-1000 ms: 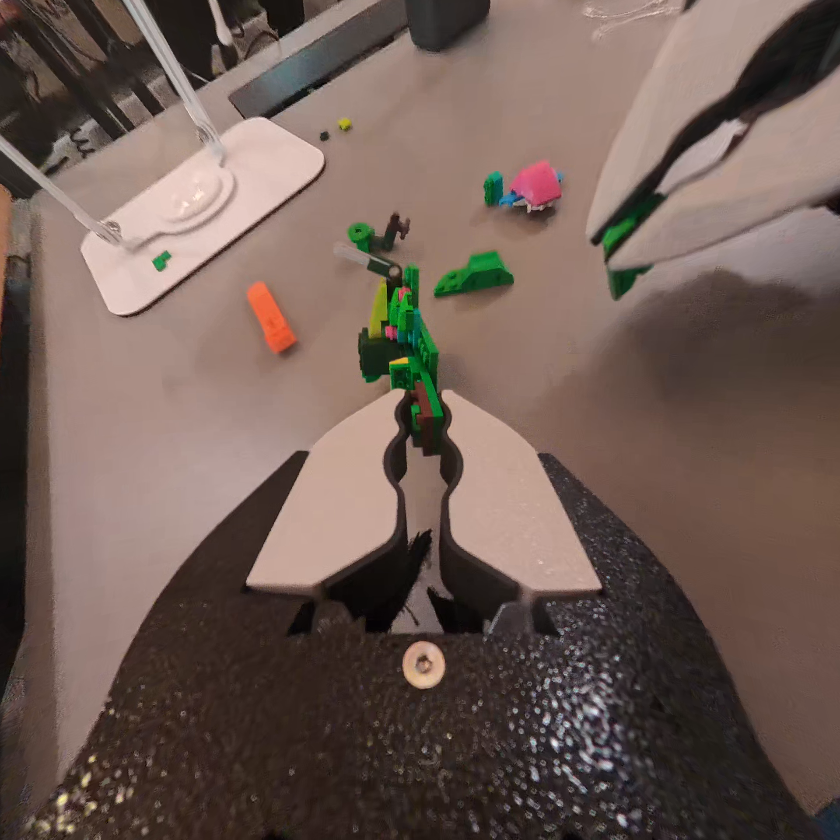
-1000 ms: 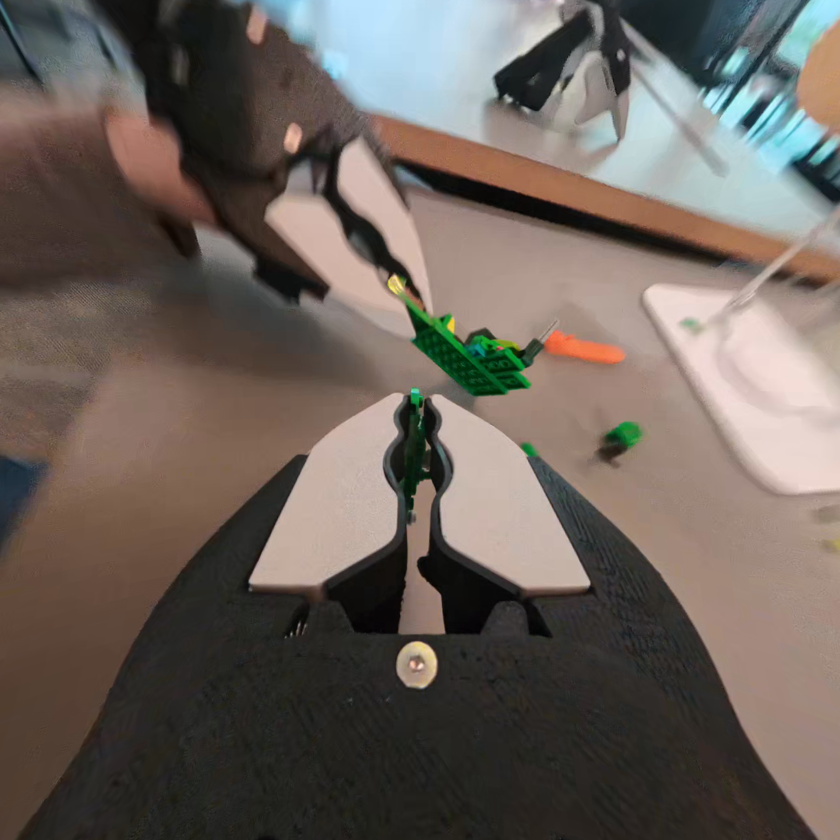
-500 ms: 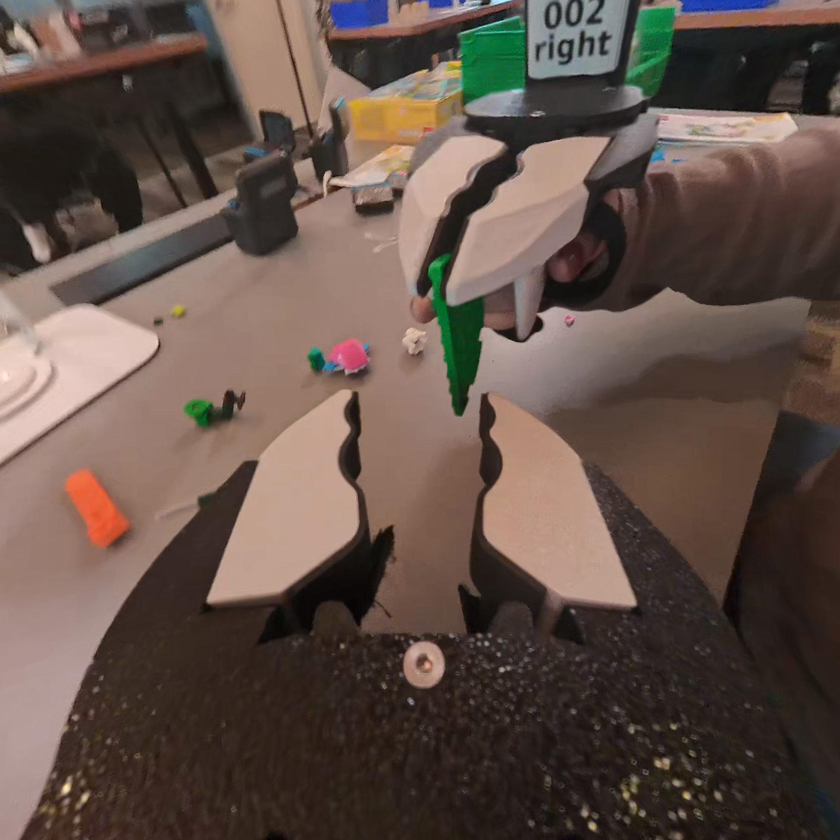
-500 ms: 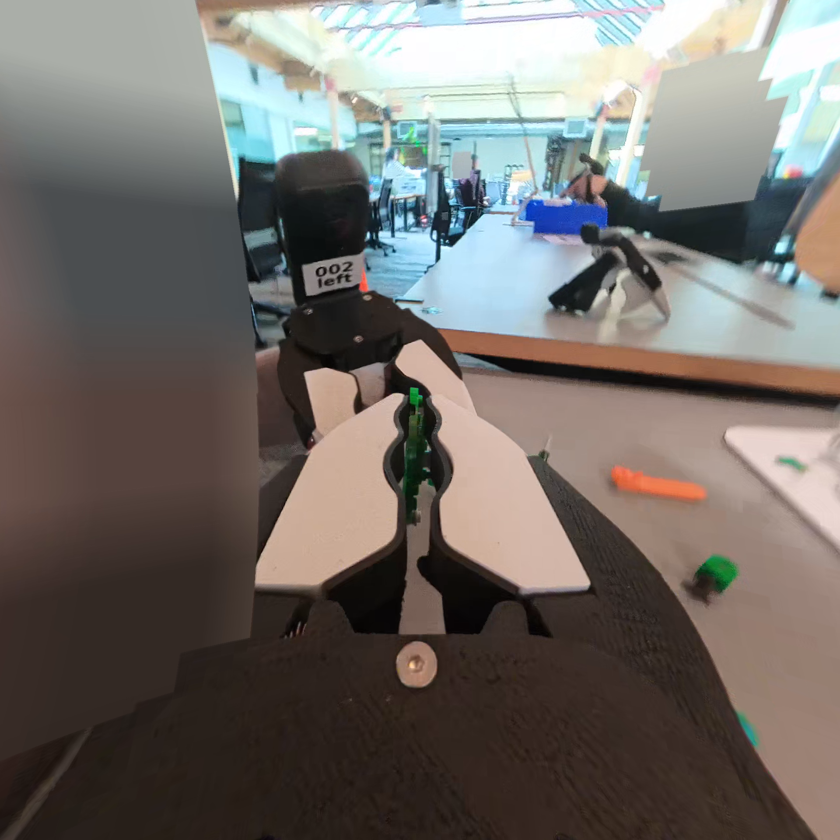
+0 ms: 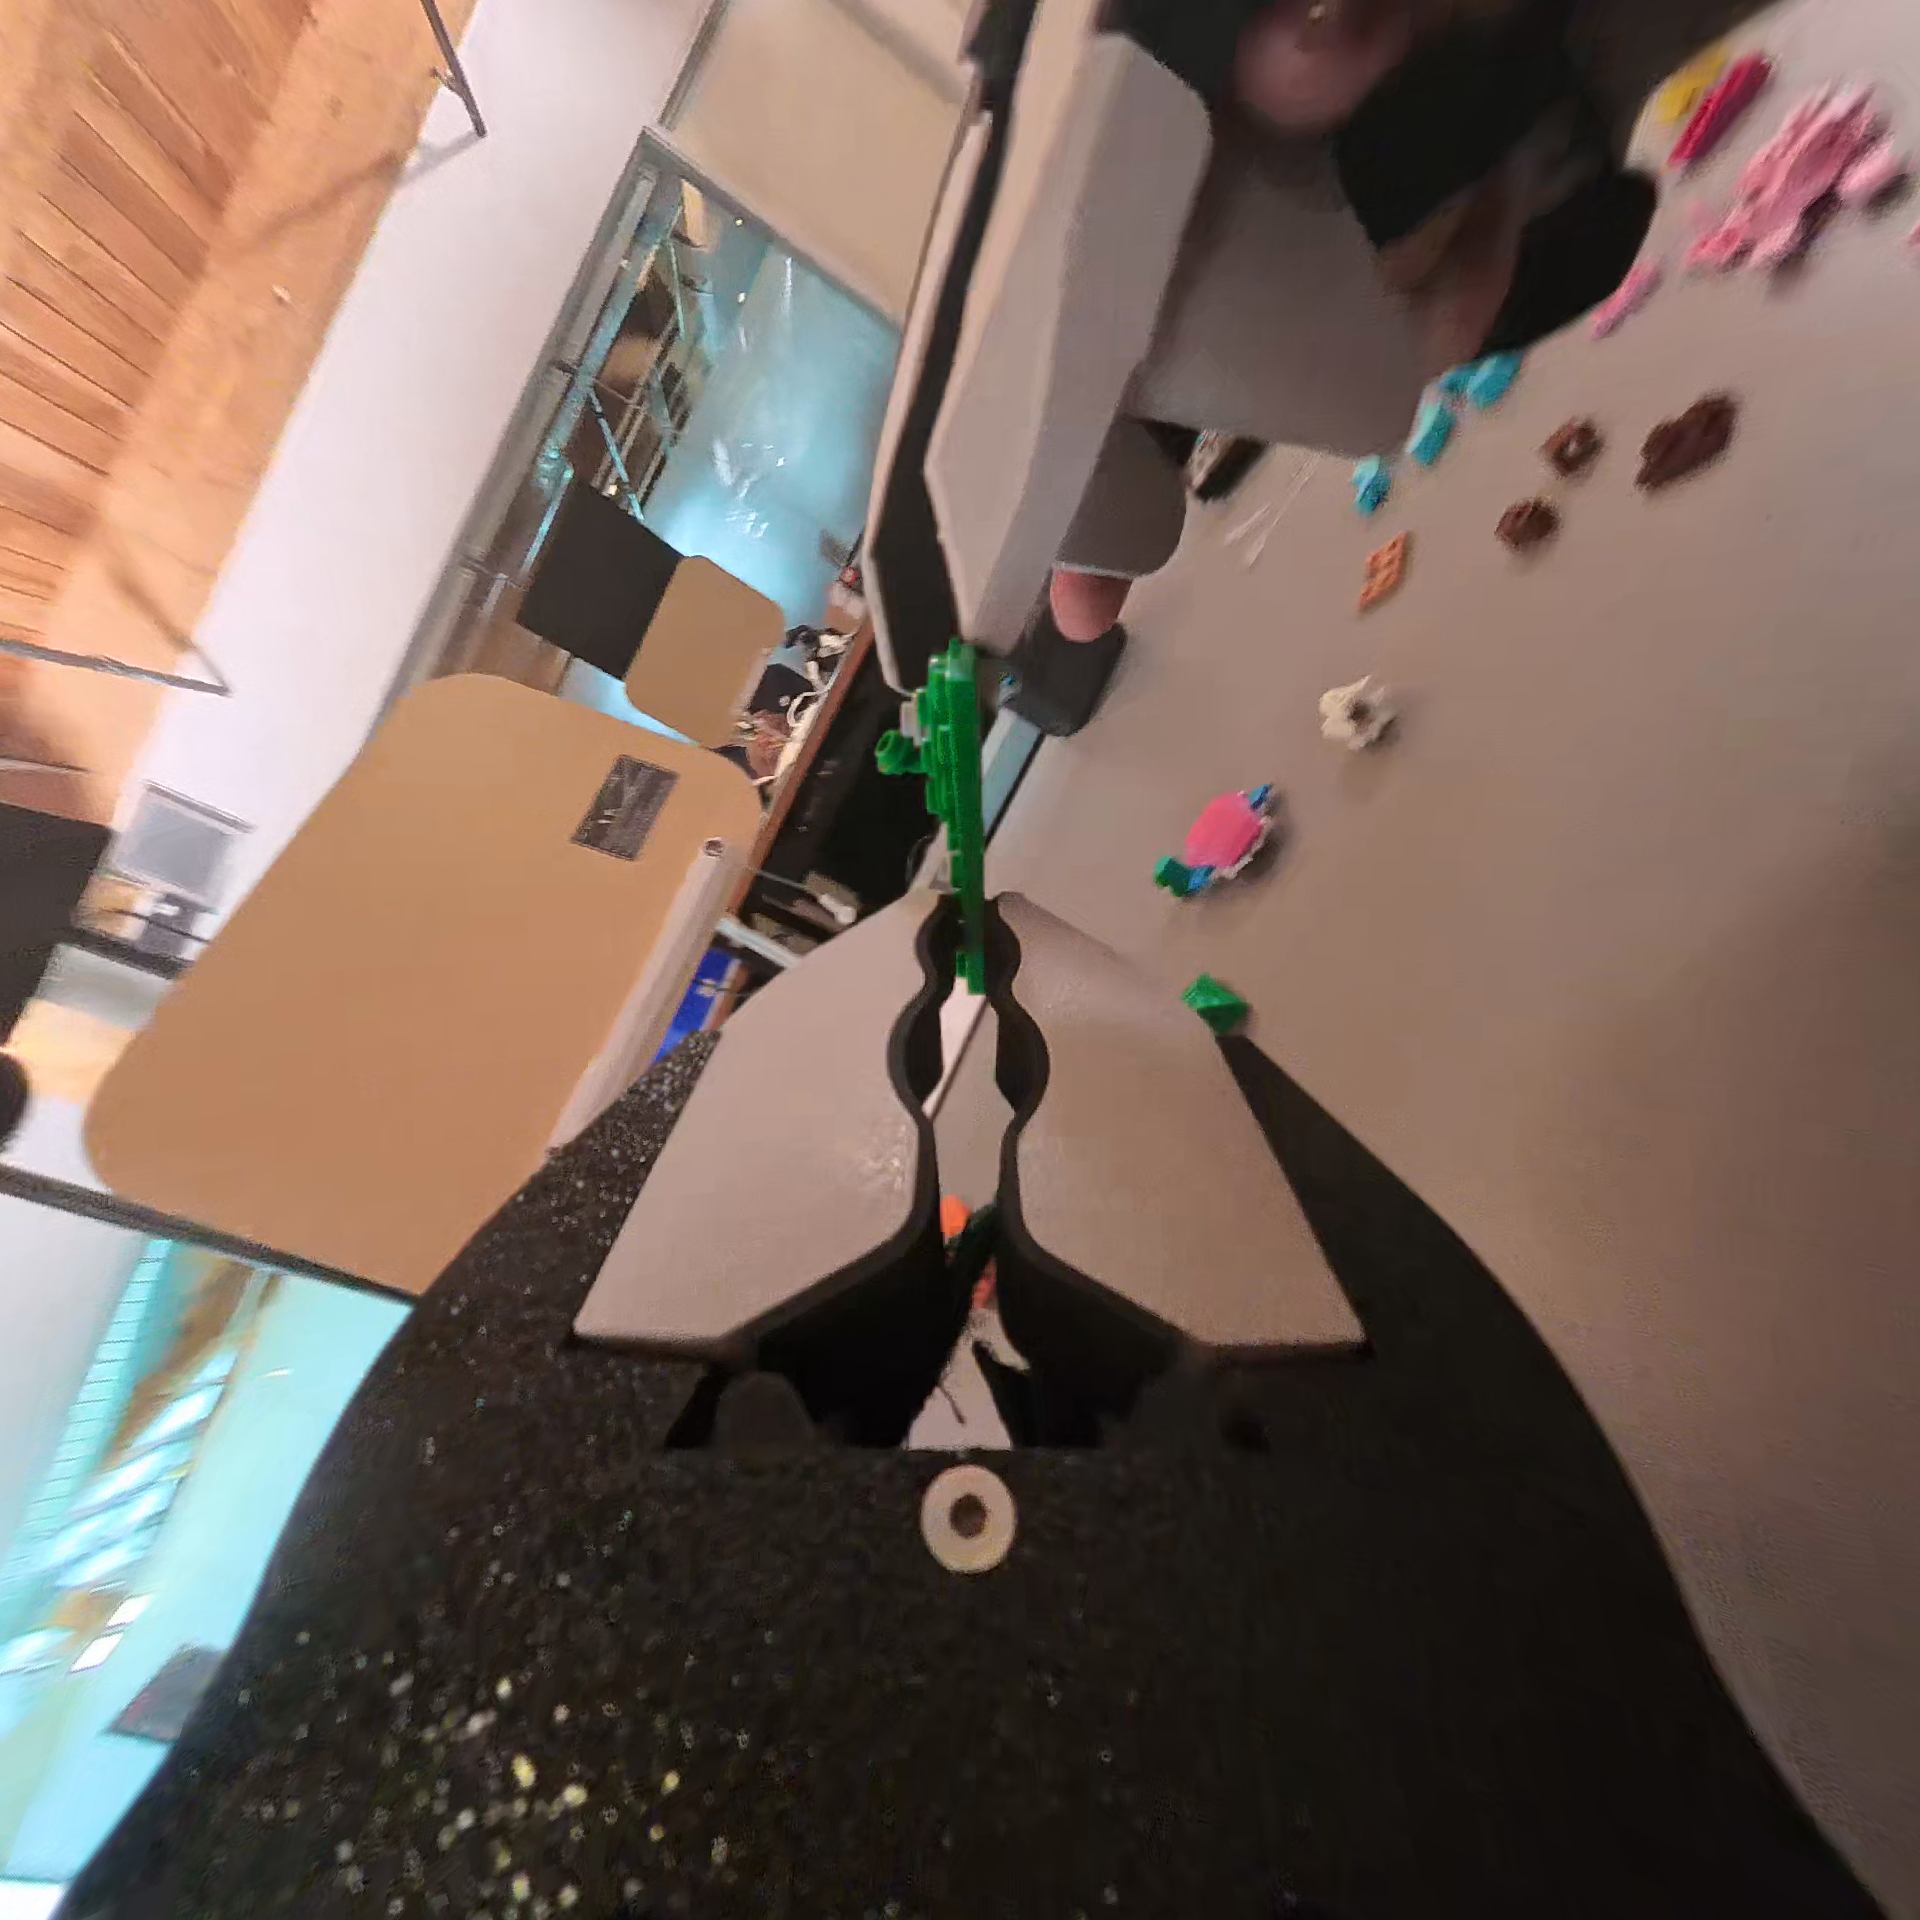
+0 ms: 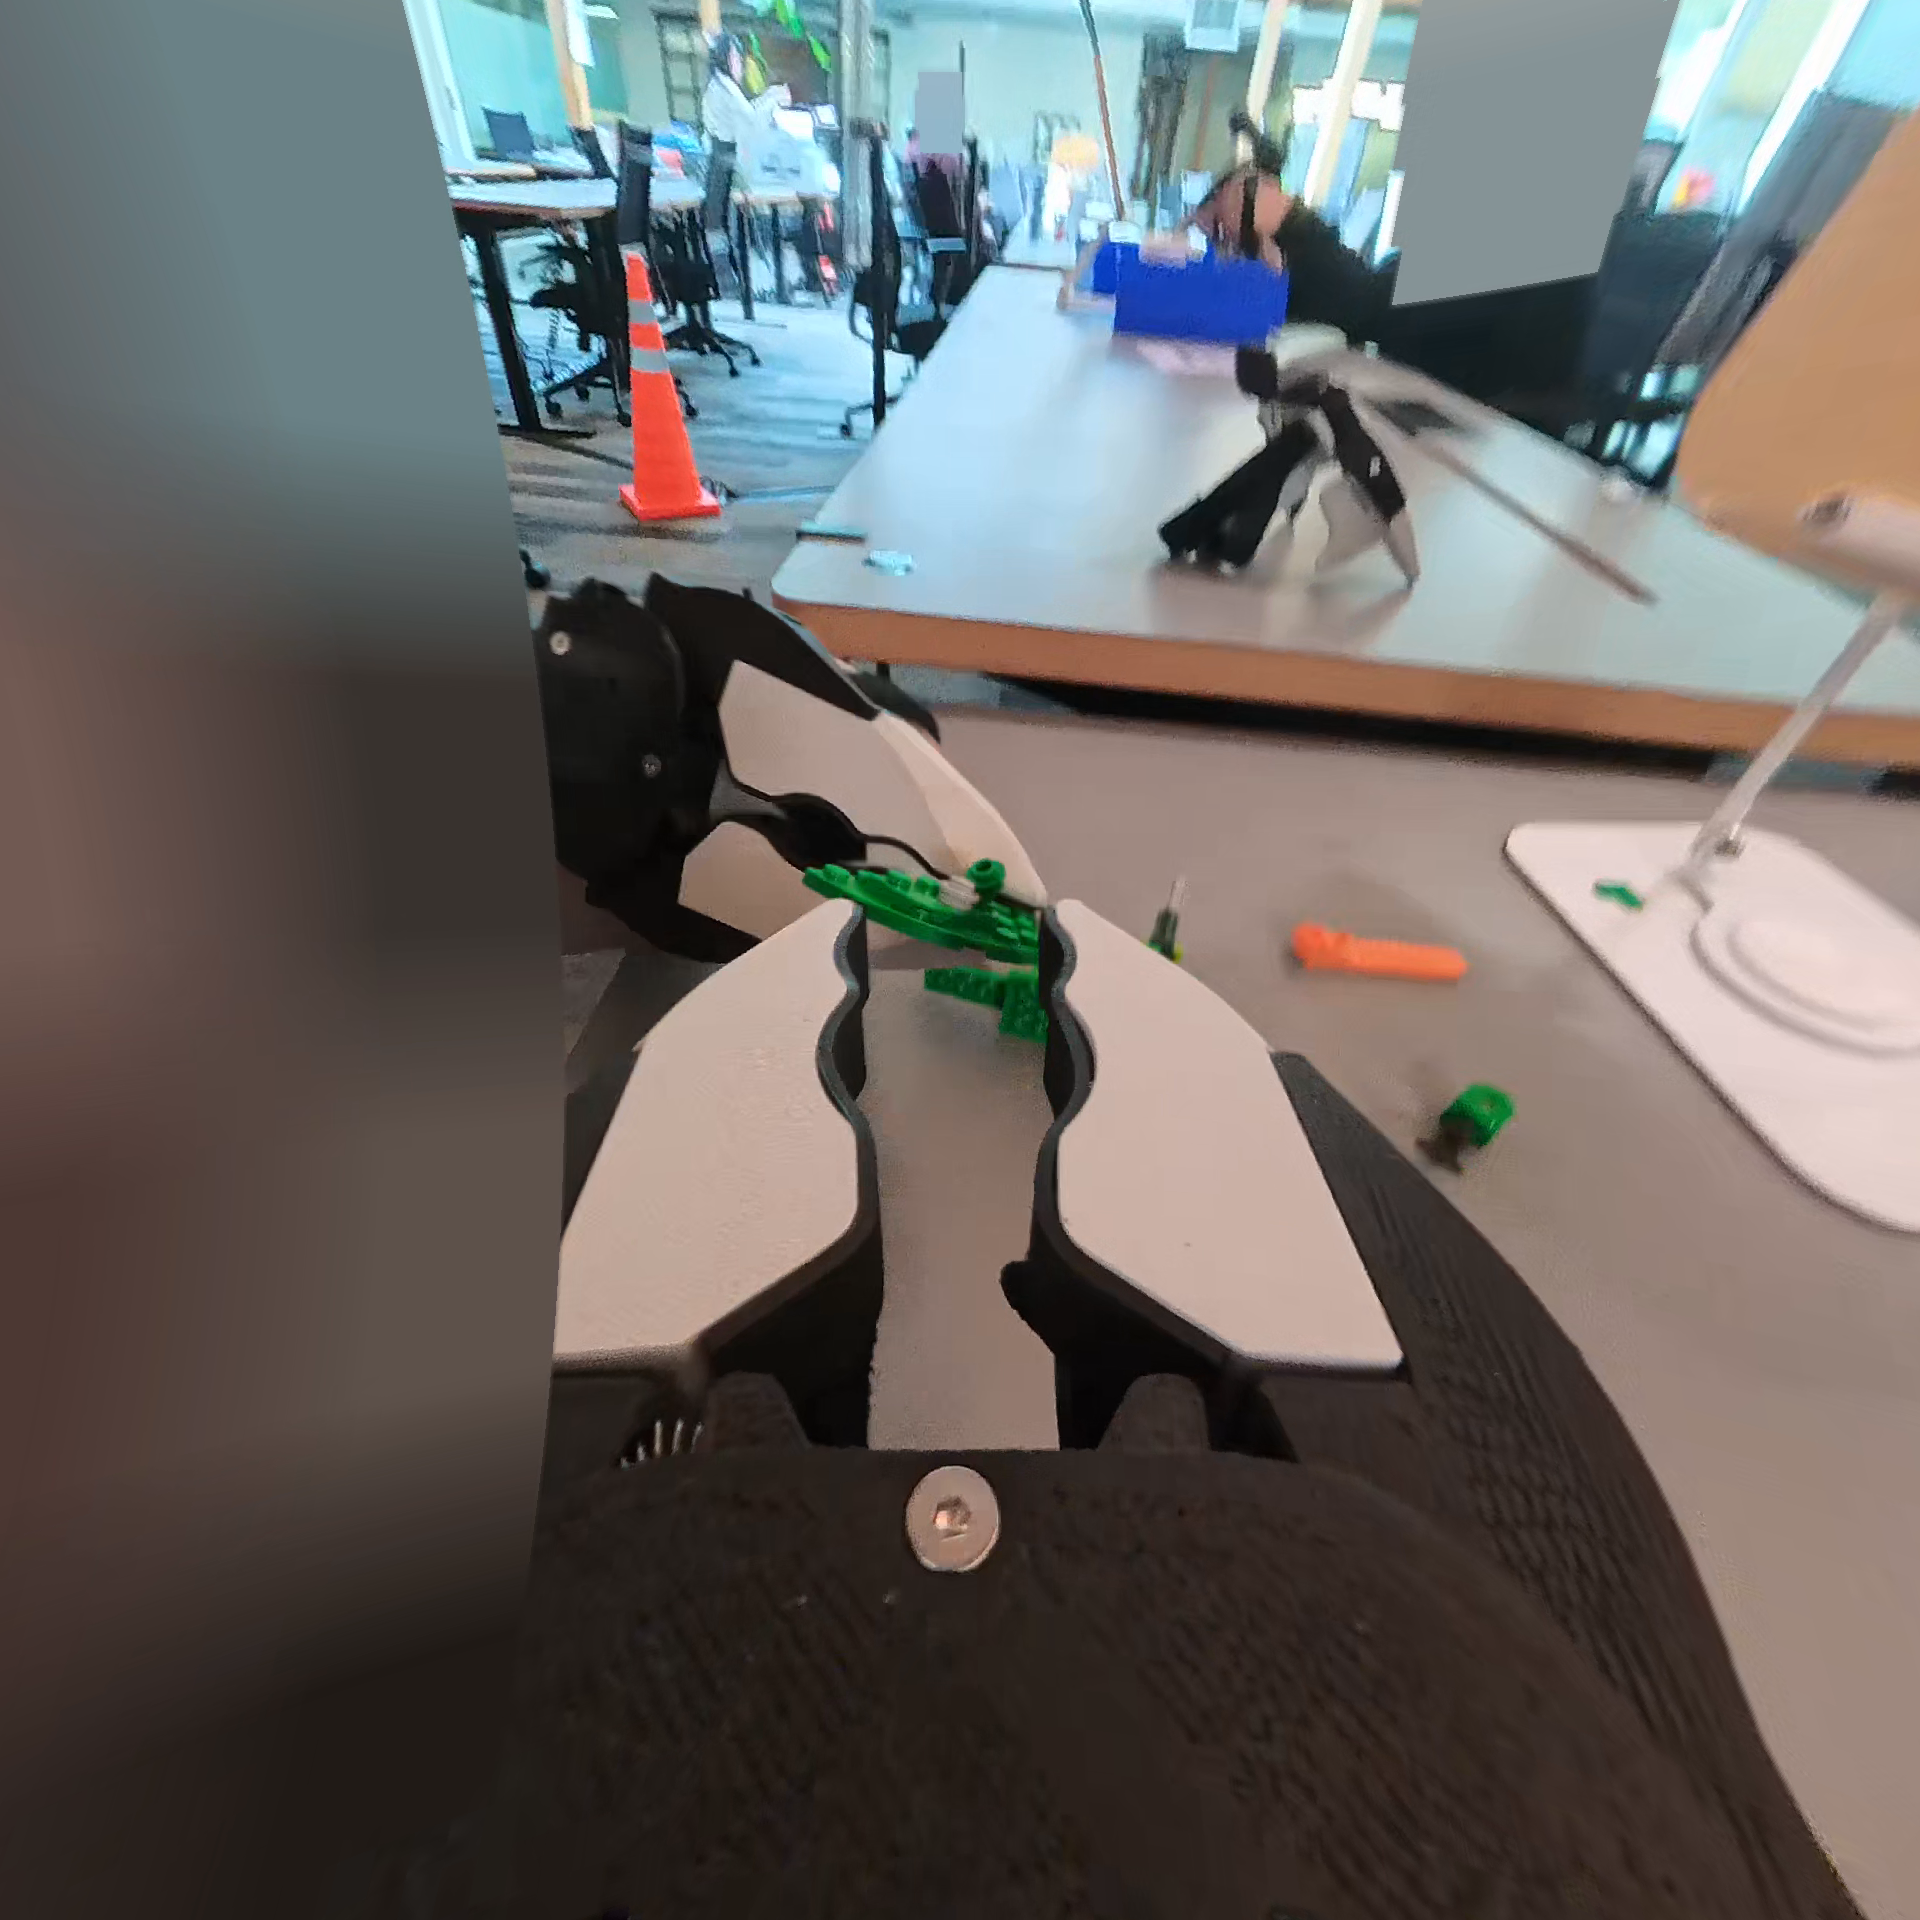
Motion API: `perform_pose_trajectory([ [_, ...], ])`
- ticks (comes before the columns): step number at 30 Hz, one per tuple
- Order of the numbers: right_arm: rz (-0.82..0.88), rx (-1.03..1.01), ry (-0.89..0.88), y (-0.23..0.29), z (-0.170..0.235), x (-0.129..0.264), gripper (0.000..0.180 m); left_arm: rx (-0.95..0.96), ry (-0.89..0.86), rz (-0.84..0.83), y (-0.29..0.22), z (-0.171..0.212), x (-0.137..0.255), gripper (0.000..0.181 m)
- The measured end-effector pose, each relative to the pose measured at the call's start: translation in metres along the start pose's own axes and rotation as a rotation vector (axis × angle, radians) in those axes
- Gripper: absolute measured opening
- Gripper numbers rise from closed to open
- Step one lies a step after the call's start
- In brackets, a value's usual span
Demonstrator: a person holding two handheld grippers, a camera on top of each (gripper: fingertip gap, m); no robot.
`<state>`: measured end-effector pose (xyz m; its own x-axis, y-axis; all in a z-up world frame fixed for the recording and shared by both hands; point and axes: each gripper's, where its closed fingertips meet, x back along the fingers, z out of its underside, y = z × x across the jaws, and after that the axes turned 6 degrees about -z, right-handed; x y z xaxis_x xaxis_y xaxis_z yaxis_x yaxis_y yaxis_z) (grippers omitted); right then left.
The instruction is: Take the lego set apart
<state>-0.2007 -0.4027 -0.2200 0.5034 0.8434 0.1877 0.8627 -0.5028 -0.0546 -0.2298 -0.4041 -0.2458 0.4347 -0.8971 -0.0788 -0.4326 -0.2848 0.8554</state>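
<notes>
Change, left gripper point(image 5: 966, 920): half a second ago its pale fingers were spread with nothing between them; now they are clenched on the lower edge of the green plate point(image 5: 961, 800), and the view is rolled sideways.
Change, right gripper point(image 6: 951, 920): it pinched that plate before; now its fingers stand parted, released, the plate lying across the gap at its tips.
Green plate: thin, flat, studded plastic with a small round green stud piece on one face; centre of both views, raised off the table point(image 5: 1558, 935).
Loose pieces: a green wedge point(image 6: 997, 992) between the right gripper's fingers on the table; a pink-domed bit point(image 5: 1221, 836) at right centre; an orange ridged tool point(image 6: 1377, 954) at right.
Surfaces: matt grey tabletop; smooth pale finger faces with wavy black inner edges; grainy black gripper bodies.
Stand point(image 6: 1766, 997): glossy white rounded base, lower right.
</notes>
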Motion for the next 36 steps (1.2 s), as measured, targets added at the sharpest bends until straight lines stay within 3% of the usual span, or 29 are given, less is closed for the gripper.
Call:
perform_pose_trajectory([
  [7, -0.031, -0.189, 0.081, -0.004, 0.019, 0.000, 0.031, -0.221, 0.045, -0.067, 0.000, 0.008, -0.002, 0.004],
  [18, -0.064, -0.379, 0.057, -0.010, 0.029, 0.006, 0.030, -0.334, 0.091, -0.087, -0.004, 0.019, -0.004, 0.004],
  [22, -0.010, -0.416, 0.149, -0.009, 0.043, -0.003, 0.033, -0.372, 0.129, -0.102, -0.005, 0.026, -0.006, 0.004],
  [28, -0.034, -0.640, 0.102, -0.004, 0.047, -0.019, 0.035, -0.440, 0.133, -0.128, -0.005, 0.028, -0.006, 0.004],
  [36, -0.078, -0.821, 0.073, -0.007, 0.053, -0.021, 0.025, -0.474, 0.131, -0.122, -0.011, 0.027, -0.008, 0.004],
])
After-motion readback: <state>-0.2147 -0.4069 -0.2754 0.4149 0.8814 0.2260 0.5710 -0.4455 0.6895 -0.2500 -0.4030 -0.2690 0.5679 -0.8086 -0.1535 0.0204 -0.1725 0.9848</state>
